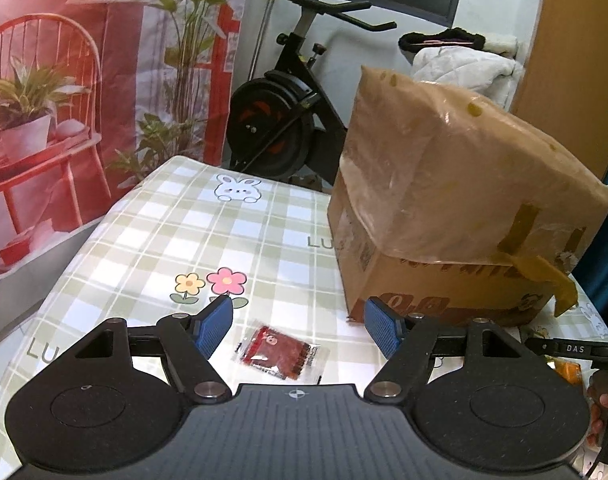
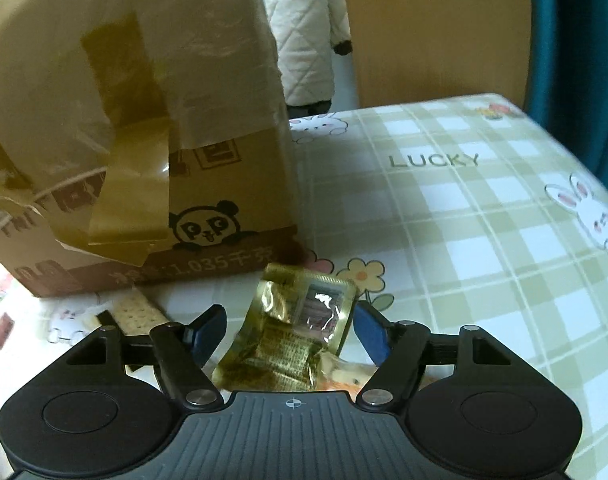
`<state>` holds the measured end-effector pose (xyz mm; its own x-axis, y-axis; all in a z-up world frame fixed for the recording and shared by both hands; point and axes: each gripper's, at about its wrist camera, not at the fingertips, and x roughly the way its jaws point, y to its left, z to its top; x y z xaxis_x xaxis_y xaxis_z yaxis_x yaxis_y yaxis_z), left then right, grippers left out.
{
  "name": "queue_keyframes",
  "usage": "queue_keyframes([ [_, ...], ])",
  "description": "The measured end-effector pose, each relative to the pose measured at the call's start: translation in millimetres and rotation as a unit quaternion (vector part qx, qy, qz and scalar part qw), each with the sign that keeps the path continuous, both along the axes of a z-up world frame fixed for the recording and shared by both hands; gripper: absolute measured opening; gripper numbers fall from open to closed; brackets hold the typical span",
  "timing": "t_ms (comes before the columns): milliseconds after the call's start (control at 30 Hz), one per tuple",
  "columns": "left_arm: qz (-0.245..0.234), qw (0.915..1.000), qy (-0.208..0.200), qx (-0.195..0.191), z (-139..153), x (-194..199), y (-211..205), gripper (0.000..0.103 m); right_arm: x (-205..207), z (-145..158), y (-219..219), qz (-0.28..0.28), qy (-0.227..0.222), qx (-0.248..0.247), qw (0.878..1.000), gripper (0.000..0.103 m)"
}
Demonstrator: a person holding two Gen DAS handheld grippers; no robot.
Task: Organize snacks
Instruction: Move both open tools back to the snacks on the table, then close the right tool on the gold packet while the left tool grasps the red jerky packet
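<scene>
Fingers of the left gripper (image 1: 298, 330) stand wide apart, their blue ribbed pads (image 1: 214, 330) touching nothing; a small red snack packet (image 1: 280, 354) in clear crinkled film lies flat on the table (image 1: 144, 240) between and just beyond them. On the right gripper (image 2: 290, 334) the fingers are likewise spread, and a gold foil snack packet (image 2: 300, 328), shiny and creased with a clear window, sits in the gap; neither pad visibly presses it, though the right pad is just beside its edge. Whether the packet rests on the table cannot be told. A pale perforated cracker (image 2: 138, 314) lies near the left finger, close to the base of the cardboard box (image 2: 144, 160). That box, matte brown with a panda print and loose glossy tape strips, stands mid-table, its top draped in clear plastic. A soft checked cloth with rabbits and flowers covers the table.
</scene>
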<state>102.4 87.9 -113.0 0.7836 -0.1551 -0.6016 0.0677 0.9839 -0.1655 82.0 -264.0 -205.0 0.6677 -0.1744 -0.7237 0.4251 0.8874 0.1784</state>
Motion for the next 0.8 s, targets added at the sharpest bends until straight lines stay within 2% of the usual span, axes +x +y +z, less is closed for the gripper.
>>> queue_keyframes([
  [200,0.006,0.9999,0.010,-0.003,-6,-3,5,0.074,7,-1,21,0.020,0.036,-0.067,0.997,0.069],
  [367,0.007,0.9997,0.023,-0.007,-14,-7,7,0.074,0,-3,26,0.023,0.034,-0.076,0.996,0.068],
  [533,0.007,0.9996,0.025,-0.014,-16,-9,4,0.074,-8,-2,30,0.033,0.025,-0.080,0.996,0.051],
  [700,-0.001,0.9995,0.028,-0.013,-18,-11,2,0.074,-24,4,32,0.045,-0.015,-0.057,0.997,0.038],
  [800,-0.005,0.9993,0.034,-0.015,-21,-12,1,0.074,-29,7,32,0.051,-0.025,-0.052,0.997,0.037],
])
